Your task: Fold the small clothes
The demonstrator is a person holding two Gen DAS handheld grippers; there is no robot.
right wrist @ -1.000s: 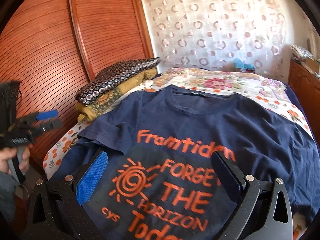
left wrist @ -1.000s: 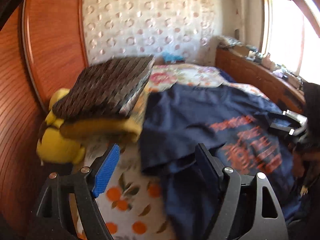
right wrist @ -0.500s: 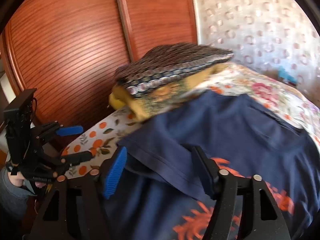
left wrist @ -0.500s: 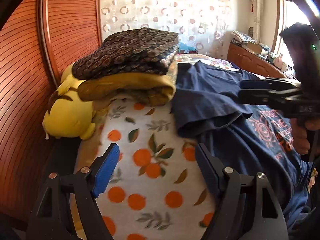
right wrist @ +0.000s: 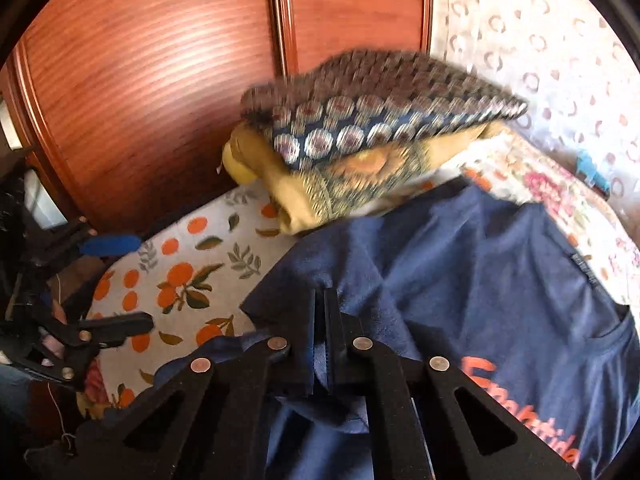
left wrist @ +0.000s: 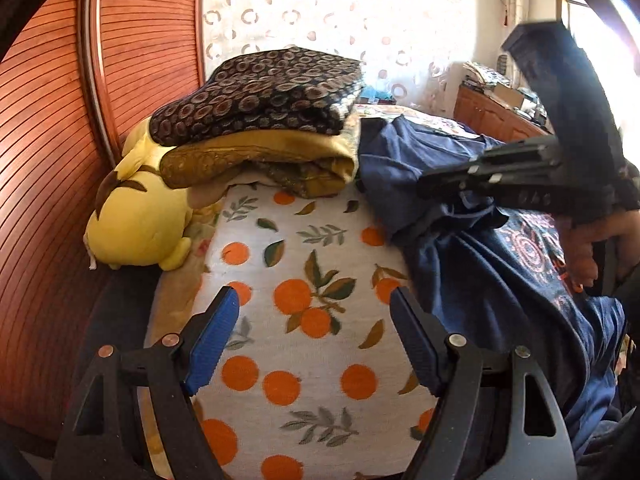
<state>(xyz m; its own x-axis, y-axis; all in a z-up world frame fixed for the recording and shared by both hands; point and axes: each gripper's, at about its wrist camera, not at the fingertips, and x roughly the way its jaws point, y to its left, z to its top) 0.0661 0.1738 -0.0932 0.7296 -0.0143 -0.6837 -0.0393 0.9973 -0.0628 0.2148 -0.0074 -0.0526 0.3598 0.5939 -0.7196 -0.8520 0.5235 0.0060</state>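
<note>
While the right gripper (right wrist: pixel 320 308) is clamped on the sleeve of the navy cotton T-shirt with orange print (right wrist: pixel 480 280) | left gripper (left wrist: pixel 316 320) gapes empty over orange-patterned bedsheet (left wrist: pixel 312 264) | shirt lies to its right, probably nearer the right hand.

Ahead of our tongs lies a bed (left wrist: pixel 304 344) under an orange-printed sheet. To their left we see a ribbed reddish wooden wardrobe (left wrist: pixel 48 152); beyond, a ring-patterned lace curtain (left wrist: pixel 340 12). Far right, a wooden cabinet (left wrist: pixel 492 116) sits below a bright window (left wrist: pixel 580 20).
</note>
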